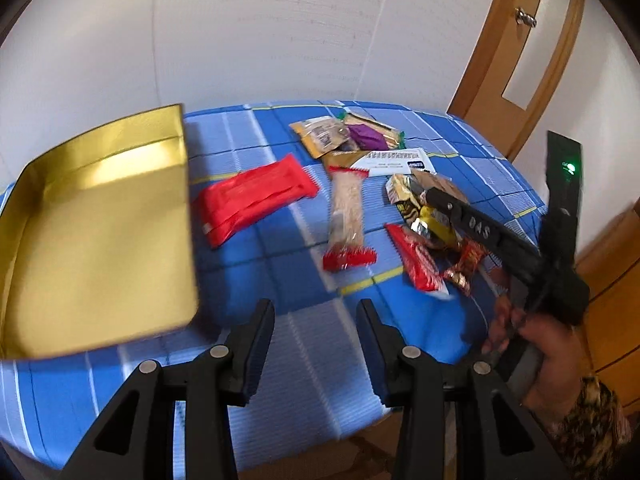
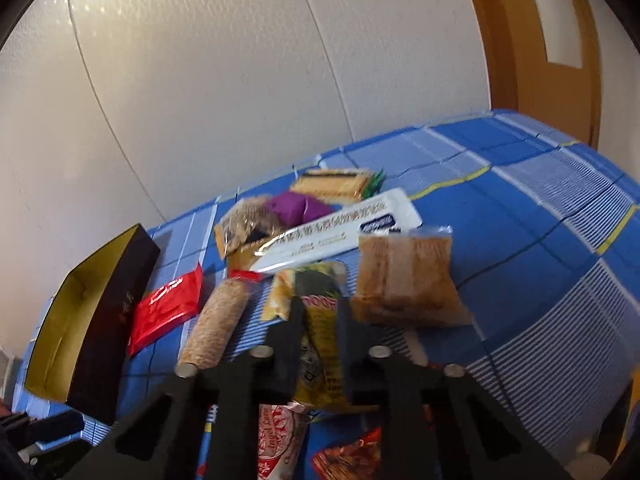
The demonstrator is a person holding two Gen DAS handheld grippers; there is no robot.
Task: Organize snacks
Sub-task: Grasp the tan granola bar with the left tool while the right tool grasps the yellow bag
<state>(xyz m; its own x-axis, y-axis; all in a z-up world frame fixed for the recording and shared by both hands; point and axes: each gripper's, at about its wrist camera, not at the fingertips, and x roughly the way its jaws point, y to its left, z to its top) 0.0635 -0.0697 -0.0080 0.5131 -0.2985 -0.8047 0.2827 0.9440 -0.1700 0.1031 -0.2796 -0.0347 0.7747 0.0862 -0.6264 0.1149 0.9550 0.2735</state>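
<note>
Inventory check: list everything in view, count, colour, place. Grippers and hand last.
box: 1, gold inside, dark outside, table's left, empty
red pack: 1, red, right of box
cracker roll: 1, tan with red ends, centre
yellow pack: 1, yellow-black, between right gripper's fingers
white wrapper: 1, white, behind pile
purple pack: 1, purple, far pile
biscuit bag: 1, clear, brown biscuits, right of pile
red bar: 1, red-white, near edge
tablecloth: 1, blue check
door: 1, wooden, right
left gripper: open, nothing held
right gripper: shut on yellow pack
hand: 1, holding right gripper
</note>
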